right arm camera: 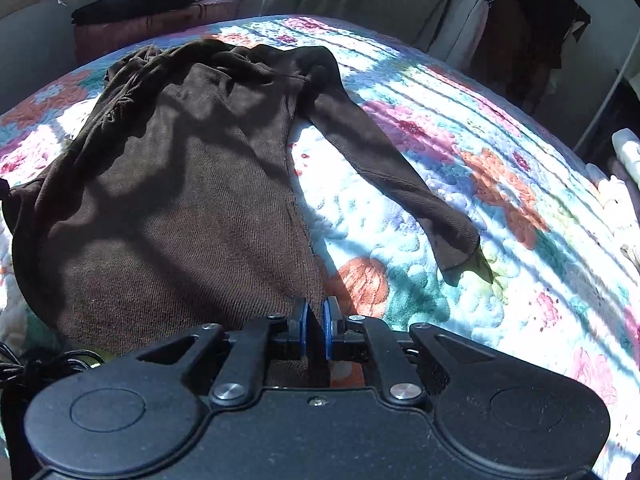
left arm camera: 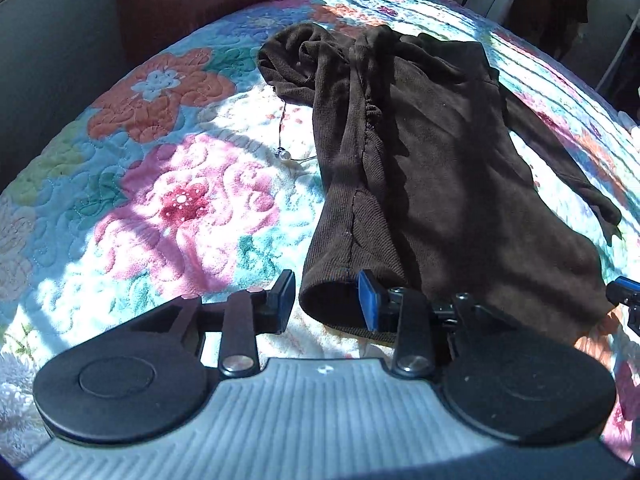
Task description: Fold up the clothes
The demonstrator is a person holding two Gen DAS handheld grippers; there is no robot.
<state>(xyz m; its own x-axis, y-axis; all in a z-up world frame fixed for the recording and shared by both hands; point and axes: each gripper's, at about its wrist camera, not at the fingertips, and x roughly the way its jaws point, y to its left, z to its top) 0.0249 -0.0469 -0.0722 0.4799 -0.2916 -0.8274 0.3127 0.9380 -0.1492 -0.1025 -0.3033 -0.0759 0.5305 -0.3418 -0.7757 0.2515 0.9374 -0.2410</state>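
Note:
A dark brown long-sleeved top (left arm camera: pixel 440 168) lies flat on a flowered quilt (left arm camera: pixel 180 200), its neck end bunched at the far side. My left gripper (left arm camera: pixel 326 300) stands open at the near left hem corner; the cloth lies between the pads, which do not press on it. My right gripper (right arm camera: pixel 317 320) is shut on the near right hem corner of the top (right arm camera: pixel 180 200), with a thin fold of cloth between its blue pads. One sleeve (right arm camera: pixel 392 176) stretches out to the right on the quilt (right arm camera: pixel 480 128). The right gripper's tip (left arm camera: pixel 624 292) shows at the edge of the left wrist view.
A small pearl bead on a thin cord (left arm camera: pixel 285 155) lies on the quilt left of the top. A reddish box with dark folded cloth on it (left arm camera: pixel 200 4) stands beyond the bed. Clothes hang at the back right (right arm camera: pixel 520 32). Black cables (right arm camera: pixel 48 360) lie near left.

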